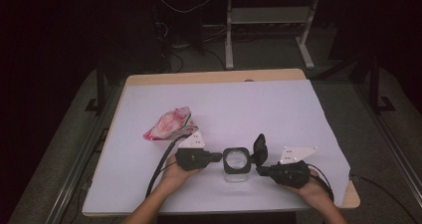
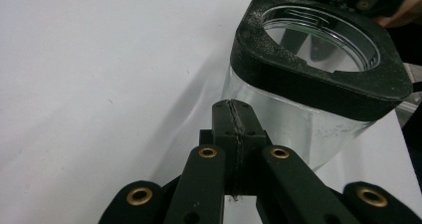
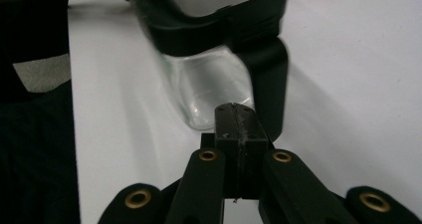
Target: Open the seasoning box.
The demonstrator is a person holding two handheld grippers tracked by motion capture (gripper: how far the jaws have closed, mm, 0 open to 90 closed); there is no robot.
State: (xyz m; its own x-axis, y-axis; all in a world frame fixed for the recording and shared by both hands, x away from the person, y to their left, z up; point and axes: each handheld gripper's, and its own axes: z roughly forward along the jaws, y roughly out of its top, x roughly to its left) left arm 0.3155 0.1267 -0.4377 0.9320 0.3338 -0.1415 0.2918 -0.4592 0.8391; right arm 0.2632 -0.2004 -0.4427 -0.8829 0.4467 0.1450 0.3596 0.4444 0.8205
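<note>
Where clear jar (image 1: 236, 162) stands on tabletop (image 1: 249, 104): left claw (image 1: 217, 157) closed, empty, at jar's left; right claw (image 1: 260, 170) closed, empty, at jar's right by flipped-up lid (image 1: 260, 148).

1. My bench (image 1: 219, 104) wears a white cover over its top; bare wood shows in a strip along the far edge and at the near right corner.
2. A crumpled pink-and-white wrapper (image 1: 168, 124) with a touch of green lies on the cover to my left, well in from the left edge.
3. Beyond the far edge, a white metal frame (image 1: 268, 30) stands on the grey floor (image 1: 278, 55), two legs splayed toward me.
4. Dark cables (image 1: 174, 52) tangle on that floor, far left of the frame.
5. A metal rail (image 1: 74, 174) runs along the left side of my bench.
</note>
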